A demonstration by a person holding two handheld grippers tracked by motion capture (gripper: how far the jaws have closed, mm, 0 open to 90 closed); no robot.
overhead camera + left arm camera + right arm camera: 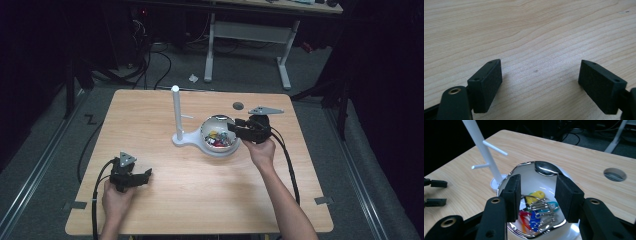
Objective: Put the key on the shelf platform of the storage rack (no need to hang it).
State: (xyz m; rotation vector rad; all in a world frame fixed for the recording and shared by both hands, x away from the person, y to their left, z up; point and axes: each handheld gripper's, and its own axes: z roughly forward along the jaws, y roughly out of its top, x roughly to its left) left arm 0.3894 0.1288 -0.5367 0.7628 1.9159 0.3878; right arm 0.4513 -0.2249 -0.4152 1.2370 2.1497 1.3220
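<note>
A white bowl with a mirror-like inside stands mid-table, joined to the base of a white peg stand. Several keys with coloured caps lie in it on wire rings. My right gripper hovers over the bowl's right rim, pointing left, open, with nothing between its pads. In the right gripper view its jaws frame the bowl, the keys below them and the stand behind. My left gripper rests low at the table's front left, open over bare wood.
A round cable hole sits in the wooden table behind the bowl. The left gripper's jaws show at the left edge of the right gripper view. Beyond the table stand a white desk frame and floor cables.
</note>
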